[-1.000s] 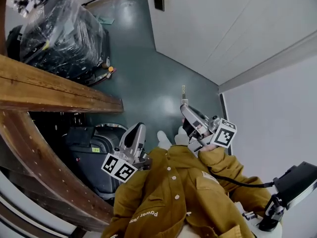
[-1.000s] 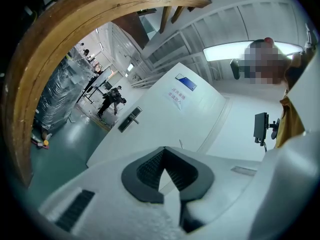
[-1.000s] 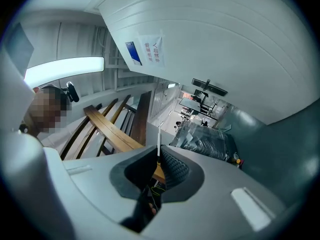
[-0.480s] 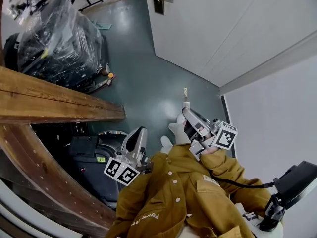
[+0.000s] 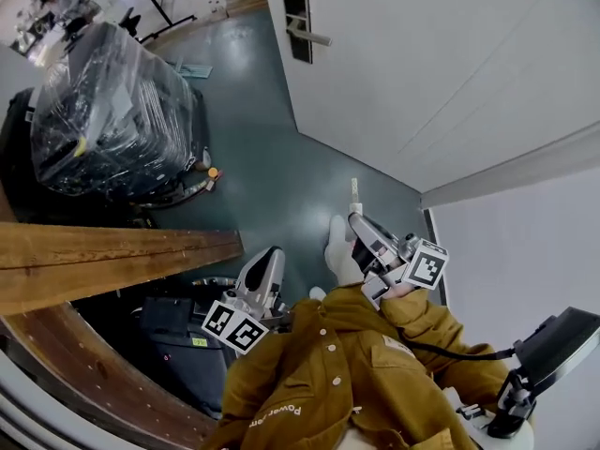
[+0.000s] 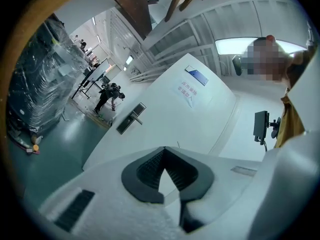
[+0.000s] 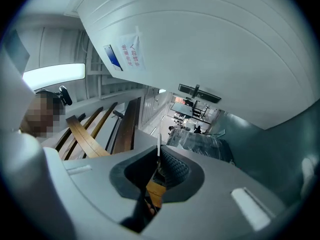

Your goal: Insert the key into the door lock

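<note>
The right gripper (image 5: 359,216) is well apart from the door lock (image 5: 298,24), its fingers (image 7: 175,170) pinched tight on the key (image 5: 354,187), whose thin blade sticks out toward the white door (image 5: 450,54). The left gripper (image 5: 270,254), likewise well apart from the lock, has its fingers (image 6: 145,171) closed together on nothing.

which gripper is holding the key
The right gripper: the key sticks out from its closed jaws. The left gripper is shut on nothing.
</note>
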`<state>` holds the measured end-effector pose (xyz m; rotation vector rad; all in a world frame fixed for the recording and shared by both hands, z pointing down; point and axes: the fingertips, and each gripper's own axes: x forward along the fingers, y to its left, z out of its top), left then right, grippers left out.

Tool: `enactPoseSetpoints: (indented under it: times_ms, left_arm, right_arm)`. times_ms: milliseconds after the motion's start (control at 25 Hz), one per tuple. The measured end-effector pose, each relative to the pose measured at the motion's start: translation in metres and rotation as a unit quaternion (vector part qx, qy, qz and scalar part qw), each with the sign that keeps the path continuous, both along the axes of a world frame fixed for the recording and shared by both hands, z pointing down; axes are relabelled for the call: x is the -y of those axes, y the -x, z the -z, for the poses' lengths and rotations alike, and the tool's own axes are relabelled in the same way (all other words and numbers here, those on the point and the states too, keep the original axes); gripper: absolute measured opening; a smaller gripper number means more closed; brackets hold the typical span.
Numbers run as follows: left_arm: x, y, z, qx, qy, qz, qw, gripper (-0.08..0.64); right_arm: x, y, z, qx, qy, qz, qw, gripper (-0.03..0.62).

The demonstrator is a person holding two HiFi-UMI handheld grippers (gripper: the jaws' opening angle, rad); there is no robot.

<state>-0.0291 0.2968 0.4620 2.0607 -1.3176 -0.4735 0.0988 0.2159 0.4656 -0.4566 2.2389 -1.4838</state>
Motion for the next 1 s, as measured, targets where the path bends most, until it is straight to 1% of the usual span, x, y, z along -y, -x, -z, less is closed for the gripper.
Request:
enactPoseSetpoints:
  times_ms: [80, 200, 400, 520, 680, 760, 880, 1000]
  left_arm:
    - [0.037, -0.002, 0.006, -0.001, 0.000, -0.010, 1.0000, 0.002]
    - [0.094, -0.003, 0.020, 0.009, -0.005, -0.019, 0.9998, 0.002]
    - [0.171, -0.002, 0.035, 0.019, -0.015, -0.017, 0.9996, 0.002]
    - [0.206, 0.004, 0.037, 0.018, -0.014, -0.022, 0.9995, 0.002]
    - [0.256, 0.018, 0.040, 0.022, -0.013, -0.042, 0.9988, 0.002]
    - [0.282, 0.030, 0.039, 0.014, -0.010, -0.049, 0.9986, 0.002]
    - [0.329, 0.052, 0.034, -0.016, -0.001, -0.064, 0.9978, 0.014]
    - [0.383, 0.073, 0.031, -0.041, 0.012, -0.099, 0.9942, 0.028]
  right_arm:
    - [0.034, -0.001, 0.002, 0.000, 0.002, -0.004, 1.000, 0.028]
    - [0.081, 0.001, 0.013, 0.005, -0.002, 0.001, 1.000, 0.028]
    - [0.145, 0.005, 0.025, 0.011, -0.009, 0.020, 1.000, 0.028]
    - [0.170, 0.007, 0.028, 0.017, -0.007, 0.024, 1.000, 0.028]
    - [0.199, 0.013, 0.028, 0.015, -0.005, 0.028, 0.999, 0.028]
    - [0.211, 0.020, 0.026, 0.014, -0.002, 0.028, 1.000, 0.028]
    - [0.227, 0.031, 0.022, 0.011, 0.001, 0.027, 1.000, 0.028]
    - [0.248, 0.044, 0.026, 0.006, -0.003, 0.017, 1.000, 0.028]
